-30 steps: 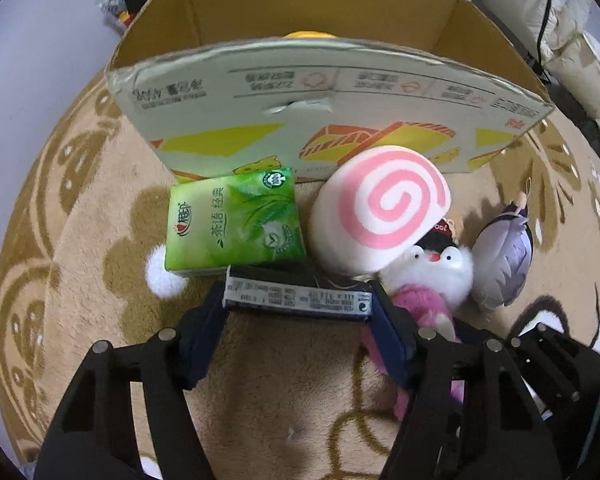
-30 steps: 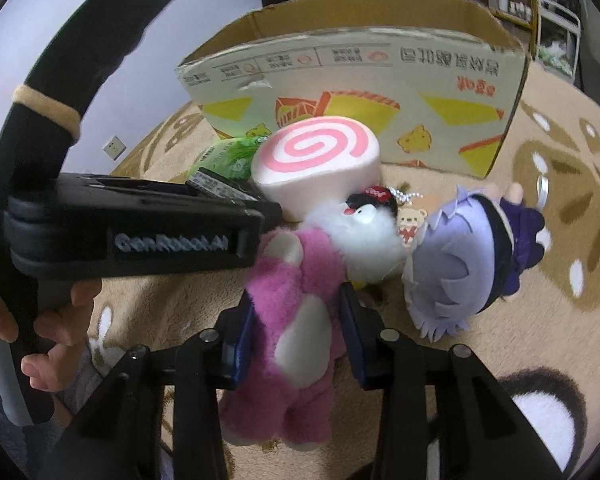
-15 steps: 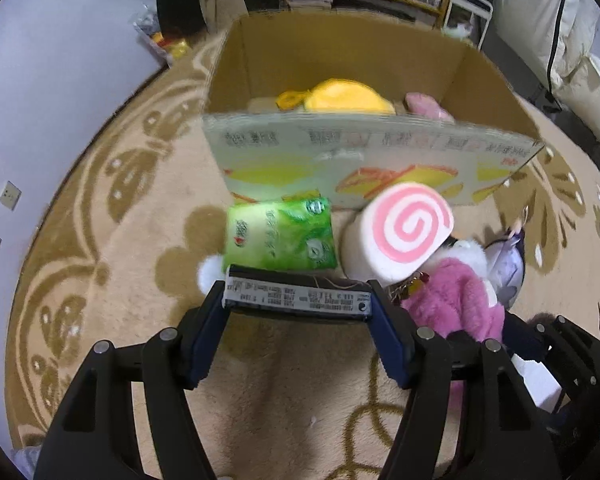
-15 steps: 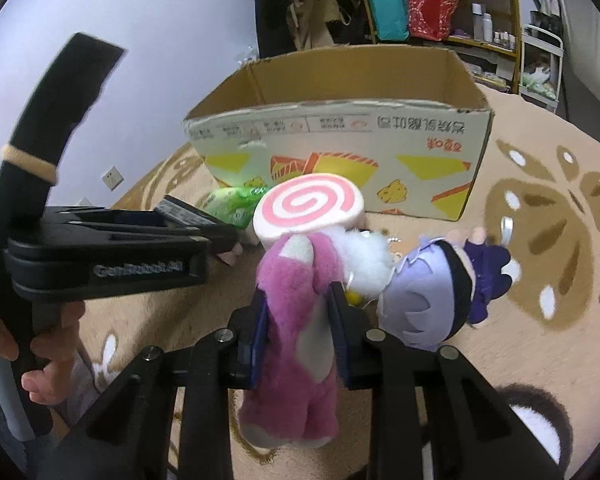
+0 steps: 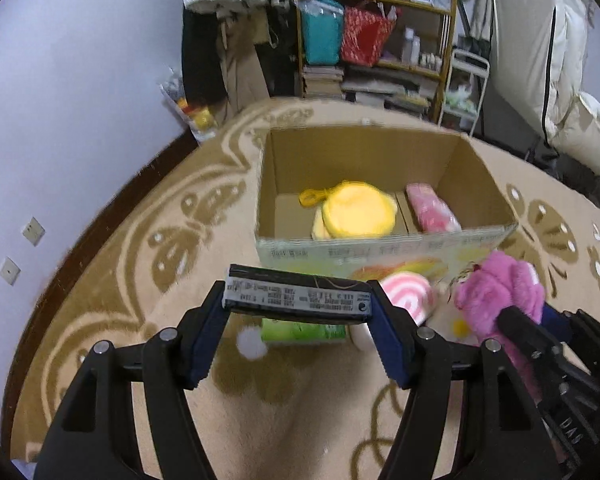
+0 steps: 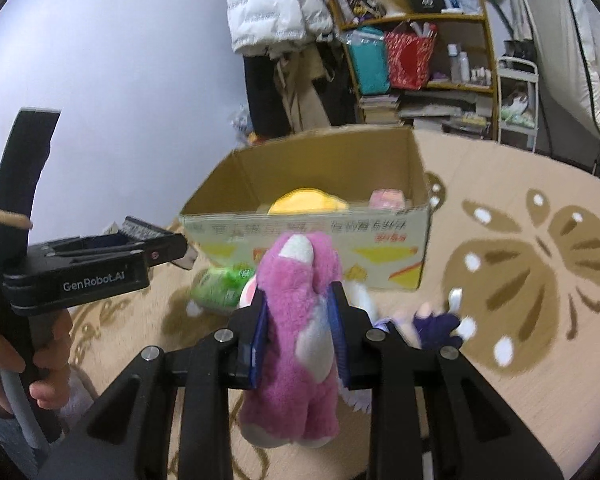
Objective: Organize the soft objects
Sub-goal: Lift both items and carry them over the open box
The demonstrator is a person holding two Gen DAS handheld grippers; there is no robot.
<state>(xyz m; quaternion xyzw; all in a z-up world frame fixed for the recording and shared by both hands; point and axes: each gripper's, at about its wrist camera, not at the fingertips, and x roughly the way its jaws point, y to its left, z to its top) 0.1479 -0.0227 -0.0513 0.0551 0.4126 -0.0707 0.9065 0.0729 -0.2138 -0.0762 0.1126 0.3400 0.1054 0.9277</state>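
I have lifted both grippers: my right gripper (image 6: 298,336) clamps the pink bear (image 6: 296,344), my left gripper (image 5: 298,320) the dark pack (image 5: 298,300), toward the box (image 5: 380,248) at centre frame.

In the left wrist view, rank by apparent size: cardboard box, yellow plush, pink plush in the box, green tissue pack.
1. cardboard box
2. yellow plush
3. pink plush in the box
Green tissue pack: mostly hidden behind the held black pack, so unranked.

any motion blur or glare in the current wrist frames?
Left wrist: cardboard box and rug smeared, held dark packet and left gripper sharp; no glare. Right wrist: box lettering and green pack blurred, pink plush in right gripper crisp.
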